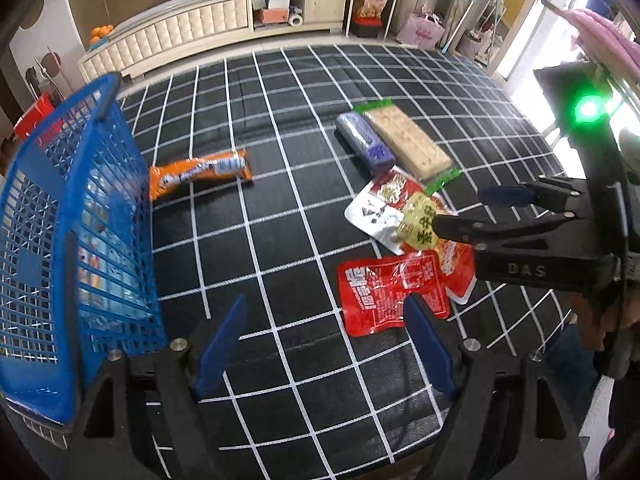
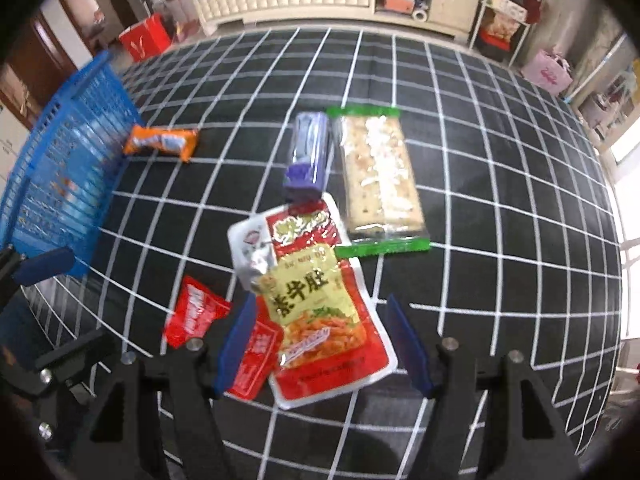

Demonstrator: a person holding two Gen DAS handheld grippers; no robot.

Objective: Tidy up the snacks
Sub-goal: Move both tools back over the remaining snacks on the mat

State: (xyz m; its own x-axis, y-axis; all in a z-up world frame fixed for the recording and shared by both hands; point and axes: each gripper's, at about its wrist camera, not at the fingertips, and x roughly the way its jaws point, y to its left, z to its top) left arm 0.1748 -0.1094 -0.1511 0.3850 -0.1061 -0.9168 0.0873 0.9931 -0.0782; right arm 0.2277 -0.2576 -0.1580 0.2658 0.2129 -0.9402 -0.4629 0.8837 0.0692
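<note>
Snack packets lie loose on a black checked cloth (image 2: pixel 480 168). Nearest, the right gripper (image 2: pixel 326 344) hangs with fingers apart over a yellow pouch (image 2: pixel 308 292) stacked on red pouches (image 2: pixel 200 312); closing may pinch two together. The left gripper (image 1: pixel 324 344) is spread too, holding nothing. Farther off lie a cracker pack (image 2: pixel 380 172), a purple tube (image 2: pixel 310 148), an orange packet (image 2: pixel 162 142) and a blue basket (image 2: pixel 60 176).

We note the basket (image 1: pixel 72 240) at nine o'clock; pouches (image 1: pixel 400 240) at three; cracker pack (image 1: pixel 412 144) behind them.
</note>
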